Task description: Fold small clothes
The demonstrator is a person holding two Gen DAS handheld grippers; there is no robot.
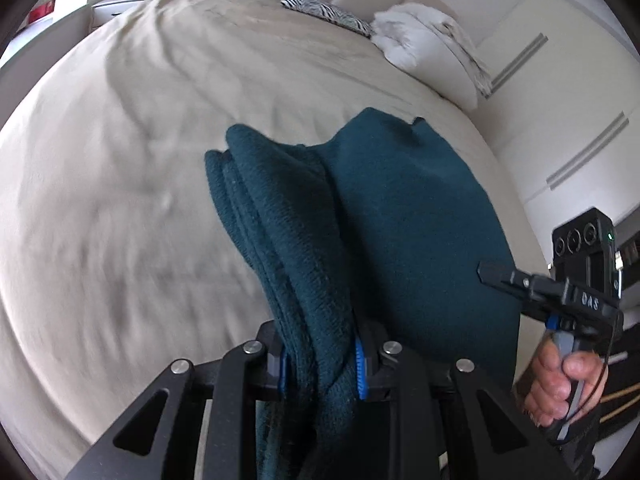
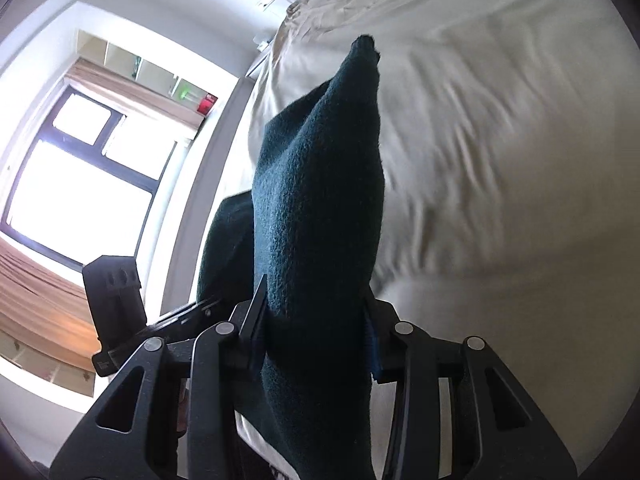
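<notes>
Garment: a dark teal knit garment (image 1: 400, 216) hangs in the air above the bed, pinched at two places along one edge and not lying on the bedding at any point that shows.
Left gripper: the left gripper (image 1: 322, 364) is clamped on a bunched, several-layered fold of the cloth; the blue pads (image 1: 361, 372) press it from both sides, so the layers stay stacked instead of sliding apart.
Right gripper: the right gripper (image 2: 316, 340) is clamped on a thick roll of the same garment, which rises past the fingers to a point; in the left view the same tool (image 1: 516, 280) sits just beside the cloth's right edge, held by a hand (image 1: 560, 384).
Reason for the two holds: judged from the task, gripping both ends of one edge keeps it taut, so the cloth can hang flat and be laid down in a controlled fold.
Bed: the beige bedspread (image 1: 120, 168) below is bare and broad, a likely landing surface.
Pillows: white pillows (image 1: 424, 44) lie at the headboard, well apart from the work.
Image quality: the bedding is blurred.
</notes>
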